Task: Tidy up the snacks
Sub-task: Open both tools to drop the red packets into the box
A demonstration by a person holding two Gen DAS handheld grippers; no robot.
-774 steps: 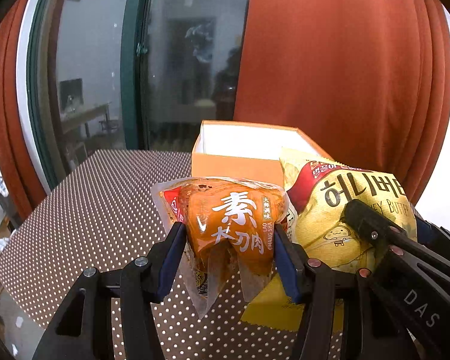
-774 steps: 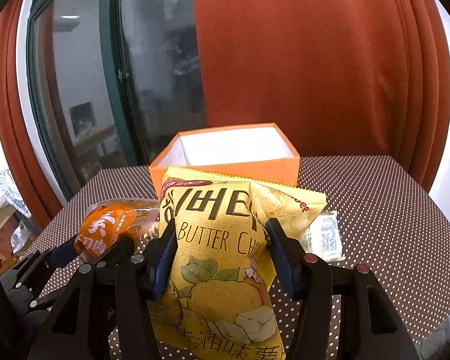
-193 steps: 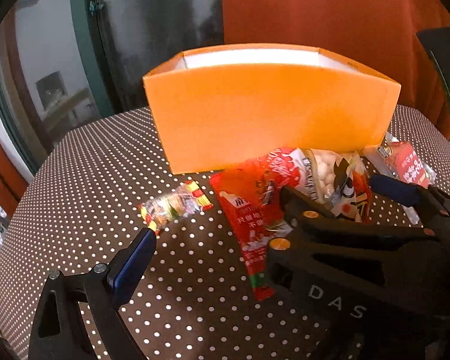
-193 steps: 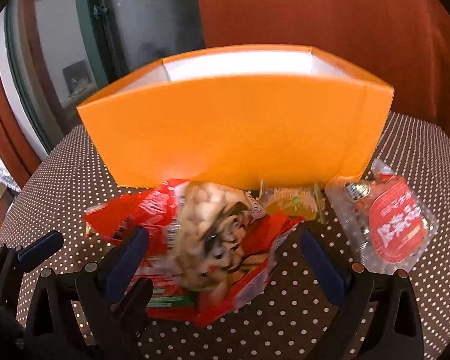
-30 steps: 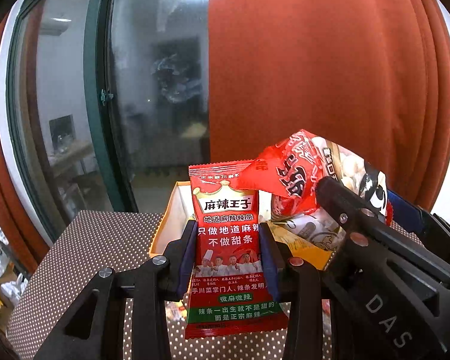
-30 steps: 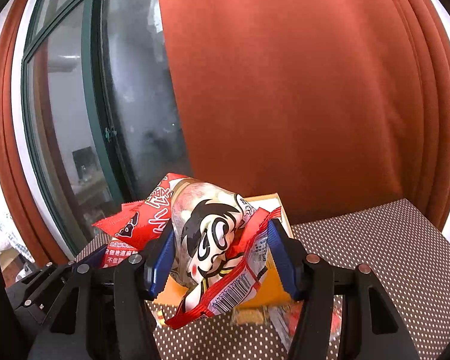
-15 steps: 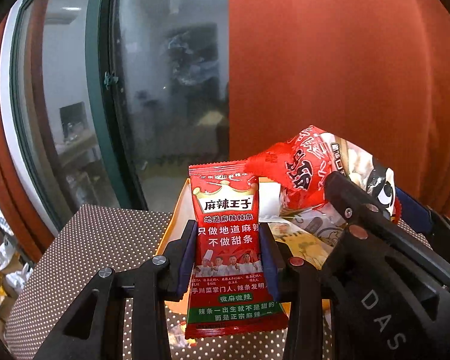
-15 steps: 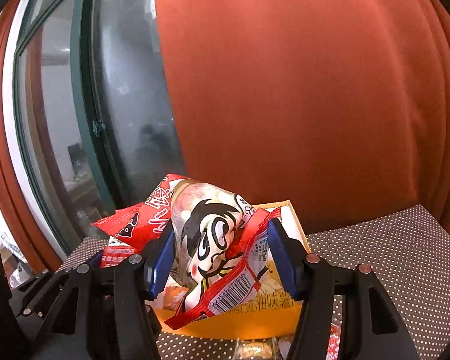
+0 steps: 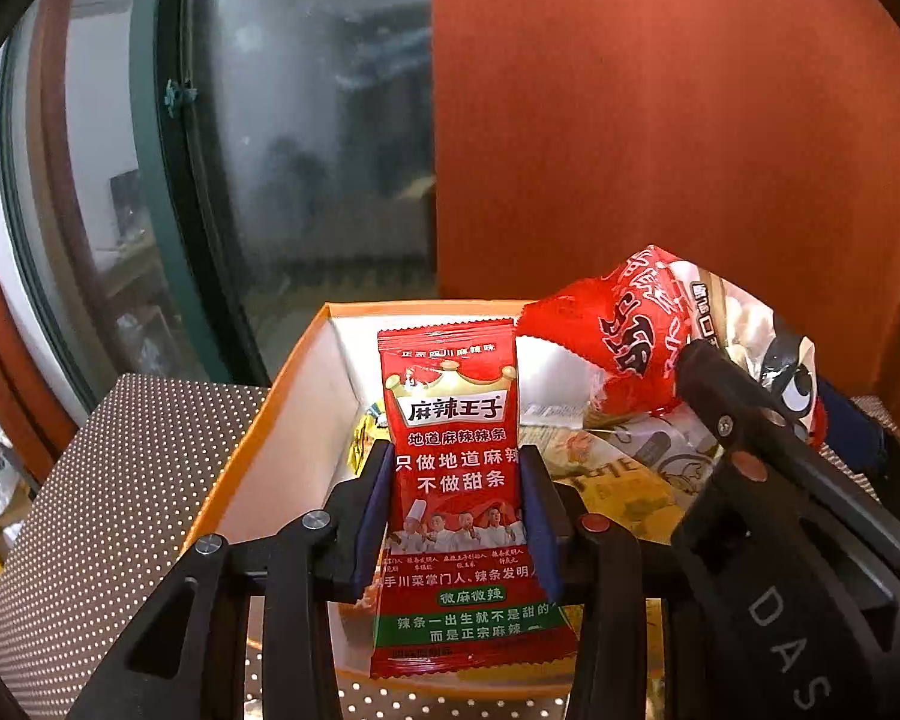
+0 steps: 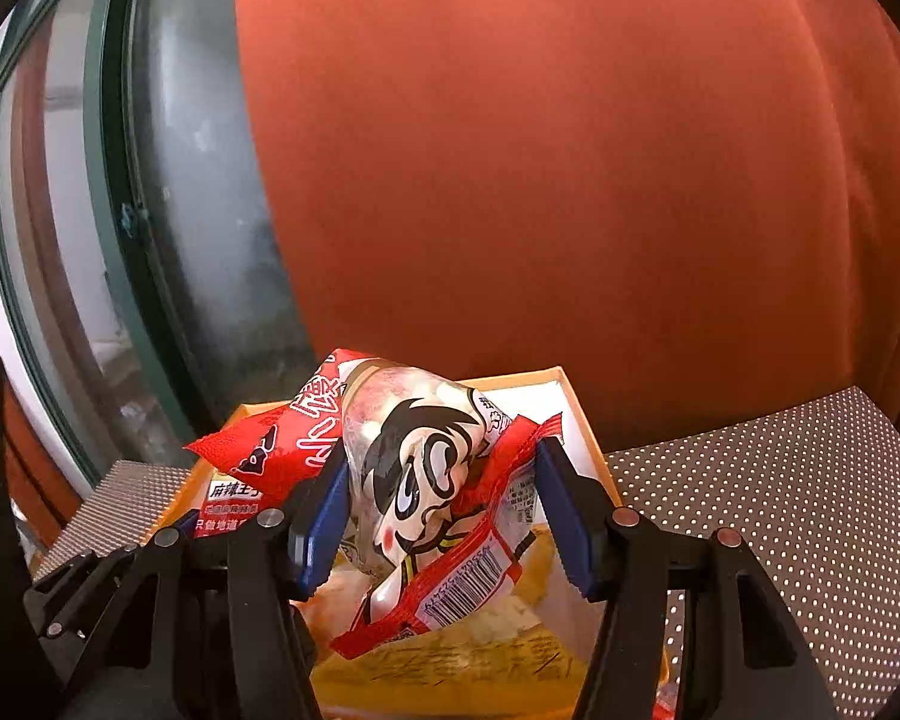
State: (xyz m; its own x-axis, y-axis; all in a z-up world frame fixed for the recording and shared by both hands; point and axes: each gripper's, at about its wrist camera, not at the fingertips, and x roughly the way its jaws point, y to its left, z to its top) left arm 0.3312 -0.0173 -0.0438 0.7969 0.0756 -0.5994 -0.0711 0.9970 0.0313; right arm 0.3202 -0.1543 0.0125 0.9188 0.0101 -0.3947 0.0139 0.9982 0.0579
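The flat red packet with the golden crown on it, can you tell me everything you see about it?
The flat red plastic packet stands upright between the left claw's blue pads, which are just starting to open. It is shiny, with a golden crown, a white name label, white Chinese writing, little chefs in white hats and a green band near the bottom. Its top edge is crimped. It hangs over the open orange cardboard box, at its near wall.

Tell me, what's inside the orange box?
Inside the orange box lies a yellow chip bag with more wrappers around it. The red spicy strip packet and cartoon-face bag, held above it, cover the rest.
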